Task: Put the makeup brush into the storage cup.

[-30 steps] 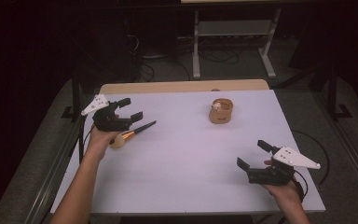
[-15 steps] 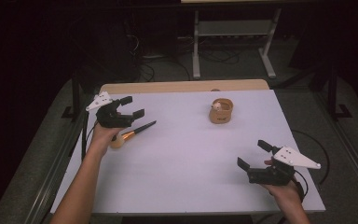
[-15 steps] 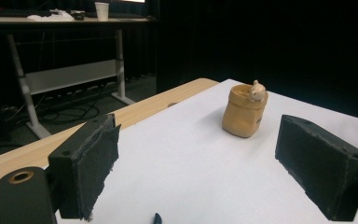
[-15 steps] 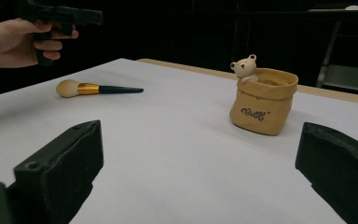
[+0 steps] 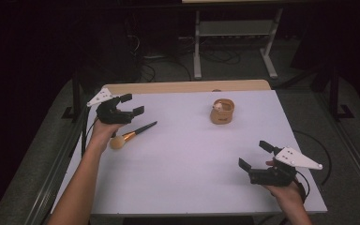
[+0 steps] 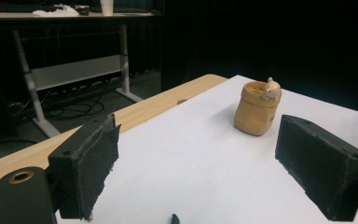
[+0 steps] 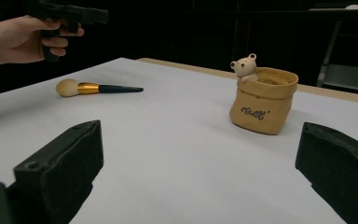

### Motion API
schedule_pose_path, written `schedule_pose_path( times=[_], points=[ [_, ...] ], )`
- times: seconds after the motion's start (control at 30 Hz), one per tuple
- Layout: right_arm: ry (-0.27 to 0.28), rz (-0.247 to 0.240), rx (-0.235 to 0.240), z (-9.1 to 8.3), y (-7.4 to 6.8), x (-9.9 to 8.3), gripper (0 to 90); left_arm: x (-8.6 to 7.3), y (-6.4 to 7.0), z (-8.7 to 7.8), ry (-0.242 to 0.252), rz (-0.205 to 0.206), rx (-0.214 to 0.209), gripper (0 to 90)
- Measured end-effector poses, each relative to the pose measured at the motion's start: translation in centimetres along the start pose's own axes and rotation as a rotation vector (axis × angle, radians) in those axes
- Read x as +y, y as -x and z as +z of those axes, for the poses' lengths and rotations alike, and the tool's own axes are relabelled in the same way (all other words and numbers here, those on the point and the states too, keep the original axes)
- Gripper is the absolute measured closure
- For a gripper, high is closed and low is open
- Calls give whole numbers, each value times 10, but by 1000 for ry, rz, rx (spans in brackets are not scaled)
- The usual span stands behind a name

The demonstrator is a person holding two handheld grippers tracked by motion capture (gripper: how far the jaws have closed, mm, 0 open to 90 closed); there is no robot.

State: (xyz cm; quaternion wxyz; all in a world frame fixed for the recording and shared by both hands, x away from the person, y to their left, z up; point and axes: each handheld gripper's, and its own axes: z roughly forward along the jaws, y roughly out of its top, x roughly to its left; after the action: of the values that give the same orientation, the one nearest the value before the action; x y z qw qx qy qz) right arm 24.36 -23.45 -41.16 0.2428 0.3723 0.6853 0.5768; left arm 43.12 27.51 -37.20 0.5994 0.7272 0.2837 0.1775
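Note:
A makeup brush (image 5: 132,132) with a tan head, gold ferrule and dark handle lies on the white table (image 5: 183,154) at the left. My left gripper (image 5: 132,104) hovers just above and behind it, open and holding nothing. Its own view looks between the pads (image 6: 91,168) at a tan fabric pouch (image 6: 256,109) with a small bear on its rim; the brush's handle tip (image 6: 174,218) peeks in at the bottom. My right gripper (image 5: 254,154) stands open near the front right corner, facing the pouch (image 7: 262,105) and the brush (image 7: 95,87).
The pouch (image 5: 222,110) stands at the back centre of the table. A wooden strip (image 5: 187,86) runs along the far edge. Beyond it are a metal table frame (image 5: 234,35) and cables on a dark floor.
My left gripper has lifted slightly and drifted away from me, above the brush. The right gripper, brush and pouch have stayed put.

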Motion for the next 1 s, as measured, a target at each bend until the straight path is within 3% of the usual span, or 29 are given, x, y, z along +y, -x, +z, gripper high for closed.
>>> schedule_pose_path(
  times=[0.7, 1.0],
  points=[
    [-2, 8, -2, -1, 0, 0, 2, 10, -18, 3, -22, 22, 10, 123],
    [2, 7, -6, -1, 1, 0, 2, 10, -20, 5, -84, 33, 12, 125]
  ],
)
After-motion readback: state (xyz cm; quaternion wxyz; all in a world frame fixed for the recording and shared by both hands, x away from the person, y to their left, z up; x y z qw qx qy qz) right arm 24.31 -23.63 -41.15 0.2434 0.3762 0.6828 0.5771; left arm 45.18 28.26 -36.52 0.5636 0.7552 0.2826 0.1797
